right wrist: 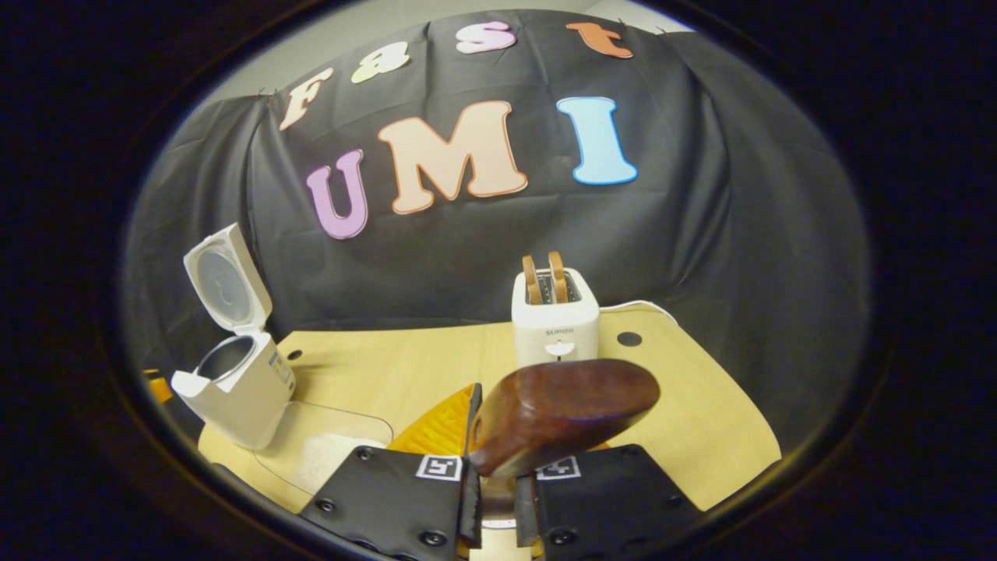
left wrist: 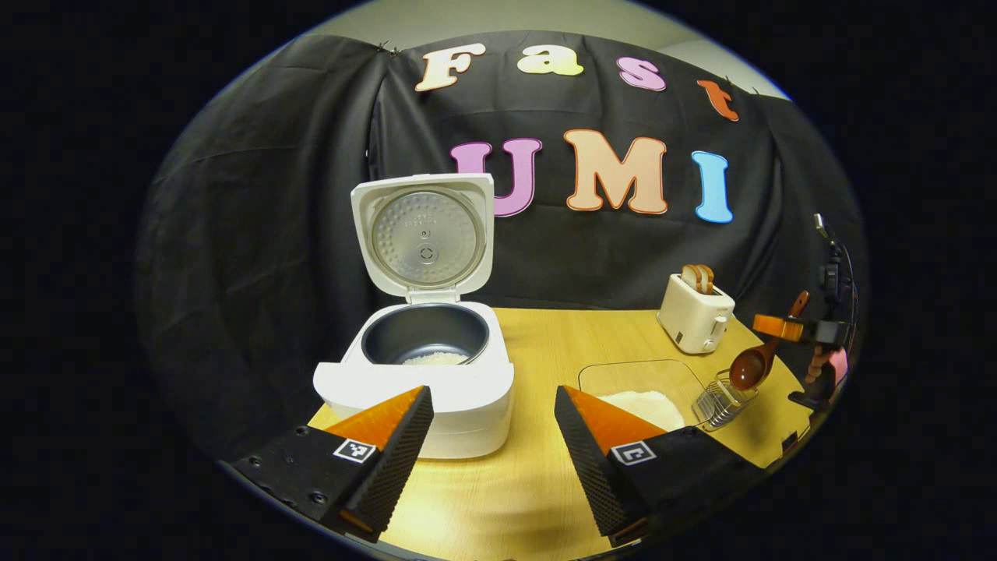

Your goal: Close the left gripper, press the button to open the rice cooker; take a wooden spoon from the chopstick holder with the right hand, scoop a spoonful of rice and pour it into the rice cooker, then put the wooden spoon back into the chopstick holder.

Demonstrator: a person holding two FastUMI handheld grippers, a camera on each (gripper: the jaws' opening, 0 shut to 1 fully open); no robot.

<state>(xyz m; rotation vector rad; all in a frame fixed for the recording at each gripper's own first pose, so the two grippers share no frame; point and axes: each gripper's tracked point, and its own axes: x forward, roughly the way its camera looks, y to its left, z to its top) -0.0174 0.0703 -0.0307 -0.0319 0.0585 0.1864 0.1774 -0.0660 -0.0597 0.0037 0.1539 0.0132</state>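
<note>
Left gripper view: left gripper [left wrist: 494, 425] hangs over the worktop [left wrist: 537, 343], jaws spread wide; rice cooker [left wrist: 424, 366] just ahead, lid up, a little rice in the pot; farther right the right gripper [left wrist: 787, 327] holds the wooden spoon [left wrist: 759, 360] above the wire chopstick holder [left wrist: 723, 401], beside a clear rice container [left wrist: 646, 393] and a toaster [left wrist: 693, 312]. Right gripper view: jaws pinching the spoon's handle, its end large in front; toaster behind, cooker far left.
</note>
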